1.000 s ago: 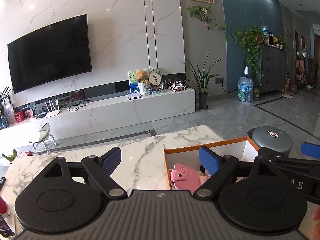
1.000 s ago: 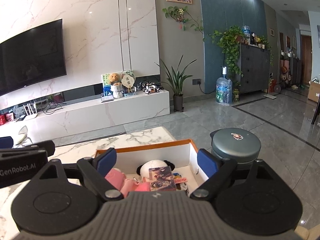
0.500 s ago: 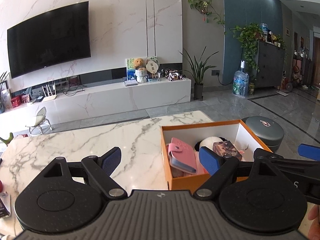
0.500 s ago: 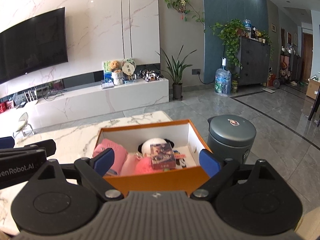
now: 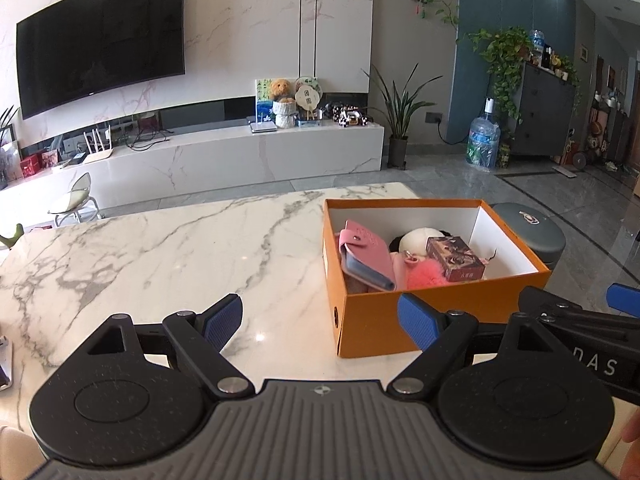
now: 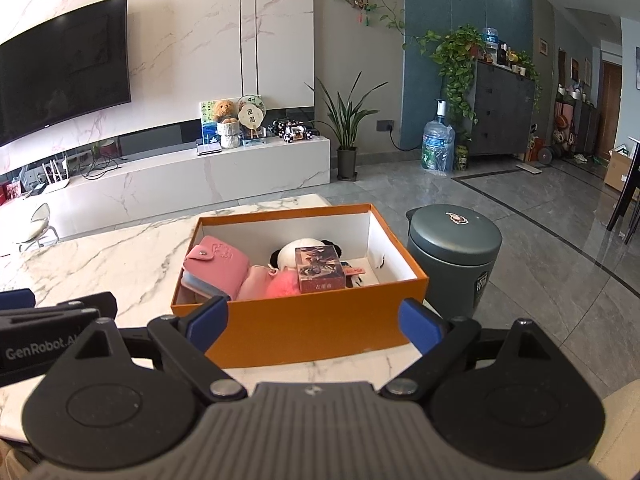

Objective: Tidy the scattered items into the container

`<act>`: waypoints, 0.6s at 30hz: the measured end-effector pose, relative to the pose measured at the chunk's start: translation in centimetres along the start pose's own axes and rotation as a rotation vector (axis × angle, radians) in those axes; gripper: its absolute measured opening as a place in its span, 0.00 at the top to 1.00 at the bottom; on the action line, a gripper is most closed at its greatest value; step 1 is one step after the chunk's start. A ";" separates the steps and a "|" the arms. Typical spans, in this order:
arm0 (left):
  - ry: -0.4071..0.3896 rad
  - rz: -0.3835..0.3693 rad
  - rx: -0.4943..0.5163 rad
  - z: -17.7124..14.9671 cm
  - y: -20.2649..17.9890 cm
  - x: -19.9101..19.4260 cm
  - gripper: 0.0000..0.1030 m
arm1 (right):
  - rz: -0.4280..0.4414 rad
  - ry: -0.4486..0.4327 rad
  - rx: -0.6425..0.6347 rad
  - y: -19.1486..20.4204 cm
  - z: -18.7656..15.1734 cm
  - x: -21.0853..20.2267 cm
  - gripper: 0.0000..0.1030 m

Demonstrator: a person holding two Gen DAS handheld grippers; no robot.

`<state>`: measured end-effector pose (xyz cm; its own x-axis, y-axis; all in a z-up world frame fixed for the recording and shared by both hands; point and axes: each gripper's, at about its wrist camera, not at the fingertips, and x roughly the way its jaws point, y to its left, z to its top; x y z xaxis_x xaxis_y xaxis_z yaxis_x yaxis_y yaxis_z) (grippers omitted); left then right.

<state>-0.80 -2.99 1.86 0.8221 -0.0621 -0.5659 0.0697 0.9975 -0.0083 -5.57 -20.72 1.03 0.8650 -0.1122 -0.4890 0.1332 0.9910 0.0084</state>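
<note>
the orange box [image 6: 304, 328] stands on the marble worktop [image 5: 168, 248] near its right-hand corner, with a grey-green bin [image 6: 454, 258] on the floor just beside that corner. inside the box lie a pink wallet [image 6: 218, 266], a white plush toy [image 6: 290, 254], a printed card box [image 6: 319, 269] and a pink pompom [image 6: 282, 289]. no loose item is seen on the open marble; only a partly cut-off object at the left frame edge of the left view, which cannot be identified.

the left gripper [image 5: 320, 320] is held wide and empty above the worktop, in front of the box's near left corner. the right gripper [image 6: 316, 322] is also spread wide and empty, its fingertips framing the box's near wall without touching it.

hazards are judged as follows:
- the box is light card and sits close to the worktop edge. if the near wall is struck by a finger, the box may be pushed toward the far edge or off the corner onto the bin.
- the two grippers are close together; the left one's arm shows at the left edge of the right view, so a sideways move may cause a collision.
- the card box rests on top of the heap; a knock to the box may tip it over.
- if the cut-off object is overlooked, the task may be ended incomplete.
</note>
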 end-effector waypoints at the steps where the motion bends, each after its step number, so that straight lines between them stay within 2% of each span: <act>1: 0.008 0.002 0.001 0.1 -0.1 -0.1 0.02 | 0.001 0.002 -0.002 0.0 0.0 -0.1 0.09; 9: 0.060 0.004 0.028 0.5 -0.9 -0.9 0.03 | 0.011 0.041 0.021 -0.4 0.7 -1.1 0.08; 12: 0.093 0.028 0.039 0.8 -1.4 -1.0 0.03 | 0.013 0.079 0.060 -0.8 1.1 -1.2 0.08; 18: 0.100 0.045 0.048 1.2 -1.2 -1.2 0.04 | -0.029 0.119 0.027 0.1 1.4 -1.4 0.08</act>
<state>-1.23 -4.16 3.54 0.7646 -0.0116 -0.6444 0.0631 0.9964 0.0570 -6.11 -20.54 2.98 0.7976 -0.1294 -0.5892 0.1715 0.9851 0.0158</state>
